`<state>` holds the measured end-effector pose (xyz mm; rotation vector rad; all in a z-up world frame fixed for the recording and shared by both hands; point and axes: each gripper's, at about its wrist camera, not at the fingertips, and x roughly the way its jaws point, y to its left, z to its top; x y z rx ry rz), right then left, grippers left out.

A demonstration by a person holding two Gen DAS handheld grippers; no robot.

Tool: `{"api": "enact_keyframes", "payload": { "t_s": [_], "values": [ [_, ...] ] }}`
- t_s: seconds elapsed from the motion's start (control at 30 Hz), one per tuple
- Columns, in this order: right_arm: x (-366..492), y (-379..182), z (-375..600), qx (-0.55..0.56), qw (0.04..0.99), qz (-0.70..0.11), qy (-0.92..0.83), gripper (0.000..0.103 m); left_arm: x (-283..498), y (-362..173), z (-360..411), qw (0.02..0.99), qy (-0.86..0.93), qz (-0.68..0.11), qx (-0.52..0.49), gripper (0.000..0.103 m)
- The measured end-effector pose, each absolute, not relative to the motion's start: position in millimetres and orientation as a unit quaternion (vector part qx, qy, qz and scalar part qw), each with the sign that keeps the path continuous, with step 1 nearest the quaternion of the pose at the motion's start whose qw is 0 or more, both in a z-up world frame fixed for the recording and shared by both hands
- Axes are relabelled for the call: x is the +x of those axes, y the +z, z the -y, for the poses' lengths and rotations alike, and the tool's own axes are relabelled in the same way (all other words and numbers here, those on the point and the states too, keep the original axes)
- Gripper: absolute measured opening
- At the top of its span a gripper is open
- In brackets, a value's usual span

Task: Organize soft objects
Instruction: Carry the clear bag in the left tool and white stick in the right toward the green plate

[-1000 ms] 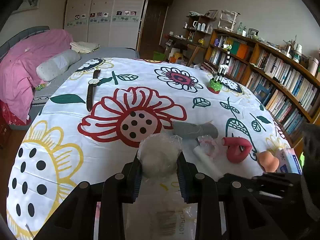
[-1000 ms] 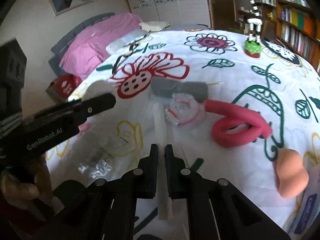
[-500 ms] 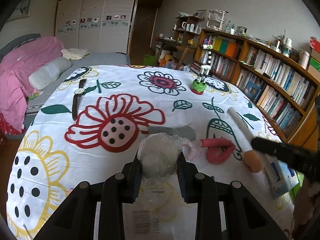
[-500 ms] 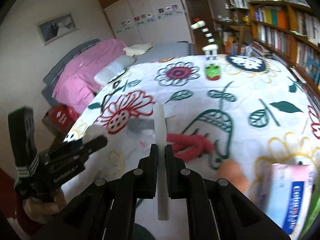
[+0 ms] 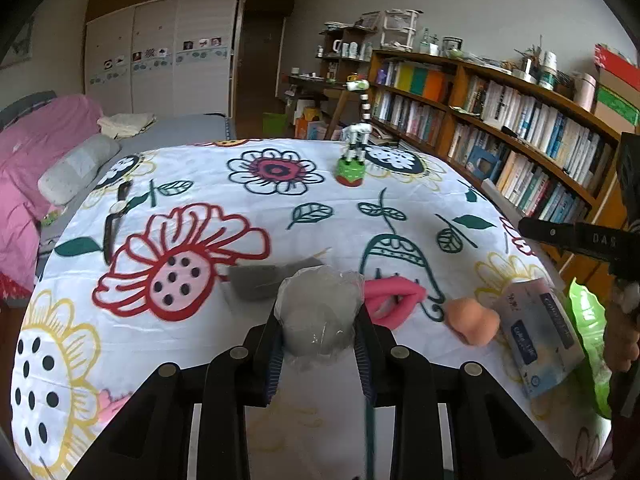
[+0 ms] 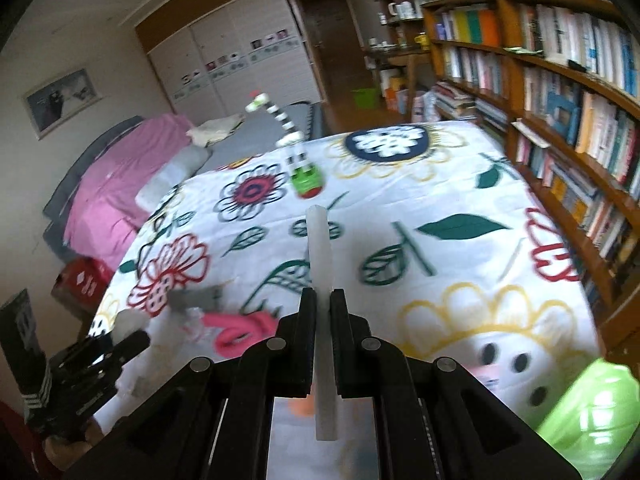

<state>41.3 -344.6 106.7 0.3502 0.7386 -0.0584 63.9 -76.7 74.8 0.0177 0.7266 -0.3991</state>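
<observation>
The left hand-held gripper [image 5: 319,326] is clamped on a soft grey ball in a clear wrapper [image 5: 320,308], its pads pressing the ball's sides so that it is carried clear of the counter [image 5: 248,208] rather than dragged across the flowered cloth. The right hand-held gripper [image 6: 322,322] is closed tight on a thin white stick [image 6: 321,280], gripped near its middle, with the far end pointing to 12 o'clock and the near end hanging back between the arms; the mid-length hold probably keeps it from swinging. Seen from the left wrist, a grey cloth [image 5: 260,280] lies at 10 o'clock of the ball, a pink looped tube [image 5: 390,300] at 3 o'clock, then a peach sponge [image 5: 472,322] and a tissue pack [image 5: 538,336] further the same way. A green bag [image 5: 588,344] sits at the counter's edge beyond the pack; it looks like the likely collecting place, but what is inside cannot be seen. A toy giraffe [image 5: 354,152] stands upright at 12 o'clock, well apart.
</observation>
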Motion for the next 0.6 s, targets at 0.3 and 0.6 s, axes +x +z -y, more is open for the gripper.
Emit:
{"api": "enact_keyframes", "payload": {
  "t_s": [0.3,0.6],
  "values": [
    [11,106,402,0.191,0.913,-0.353,-0.073,0.008,61,81,121,0.910,-0.220,-0.349,0.036,0.033],
    [-26,99,442,0.216,0.909,-0.346,-0.091,0.008,64,83,172,0.898,-0.252,-0.356,0.050,0.033]
  ]
}}
